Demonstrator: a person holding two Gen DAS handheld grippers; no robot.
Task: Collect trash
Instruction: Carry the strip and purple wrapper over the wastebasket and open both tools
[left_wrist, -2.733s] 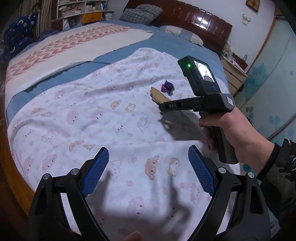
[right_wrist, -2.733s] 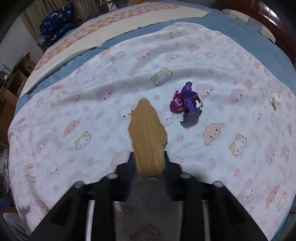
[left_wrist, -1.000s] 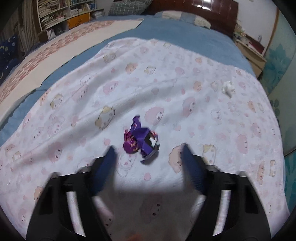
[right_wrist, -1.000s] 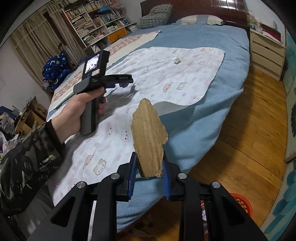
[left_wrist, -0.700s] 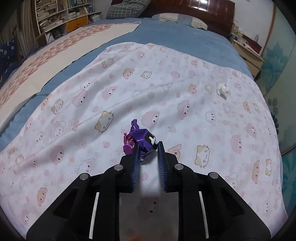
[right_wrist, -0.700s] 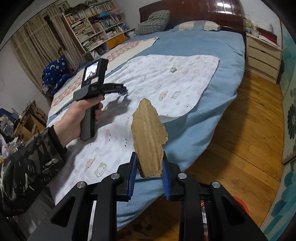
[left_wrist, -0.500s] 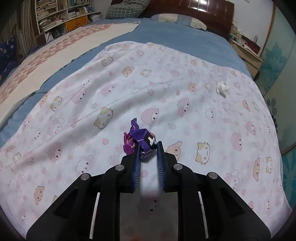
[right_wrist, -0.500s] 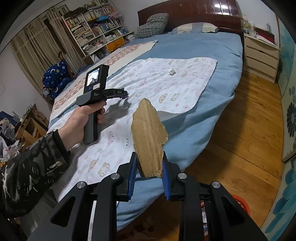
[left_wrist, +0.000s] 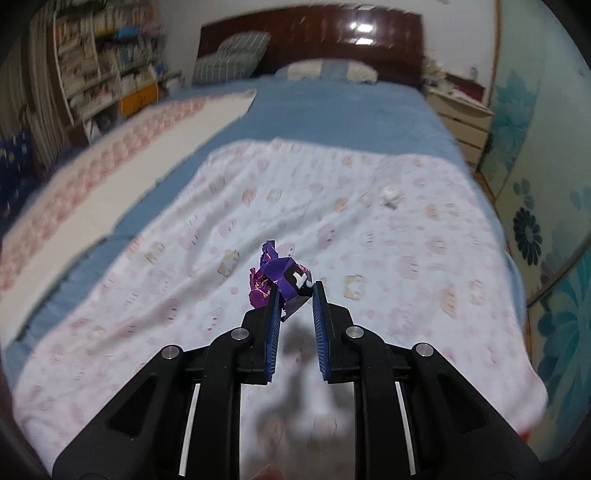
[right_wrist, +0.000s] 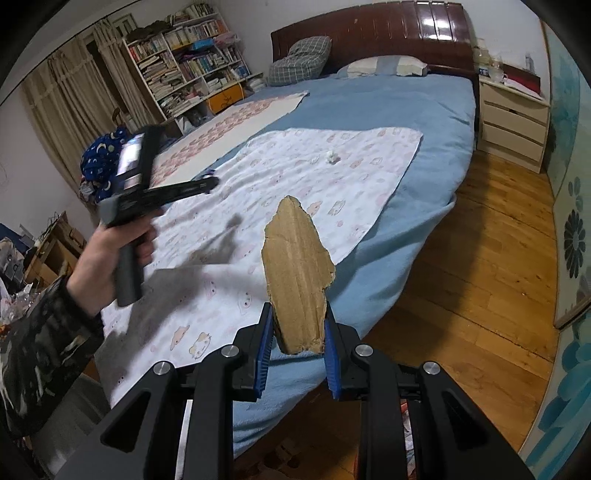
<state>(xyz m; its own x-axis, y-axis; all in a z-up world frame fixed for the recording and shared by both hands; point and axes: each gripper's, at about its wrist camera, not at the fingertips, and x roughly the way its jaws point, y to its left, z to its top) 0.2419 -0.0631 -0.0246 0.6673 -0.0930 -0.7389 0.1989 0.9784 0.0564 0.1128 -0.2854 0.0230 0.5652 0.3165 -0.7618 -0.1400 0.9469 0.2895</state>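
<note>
At the centre of the left wrist view, the left claw (left_wrist: 294, 295) was clenched on a crumpled purple wrapper (left_wrist: 280, 277), its jaws having just closed on it; only the near edge of the foil sat between the blue pads (left_wrist: 272, 325), and most of the wad stuck out above and to the left of the tips. The claw's shadow lay on the patterned sheet (left_wrist: 369, 229) just below the tips, which suggests the wrapper hung clear of the bed (left_wrist: 347, 118). The chief risk, as judged here, was that this shallow pinch on slick, springy foil would slip and drop the wrapper back on the sheet. The blur across the frame suggests fast motion, which would make that more likely.

At the lower middle of the right wrist view, the right claw (right_wrist: 298, 332) was clamped on a torn piece of cardboard (right_wrist: 297, 266), gripped at its lower end and standing upright above the tips. Its long free end could catch on something or lever out of the pads (right_wrist: 263, 354) if swung.

A small white scrap (left_wrist: 390, 192) lay on the sheet toward the upper right of the left wrist view, well apart from both claws; with both claws full, it might be overlooked. No bin was clearly visible.
</note>
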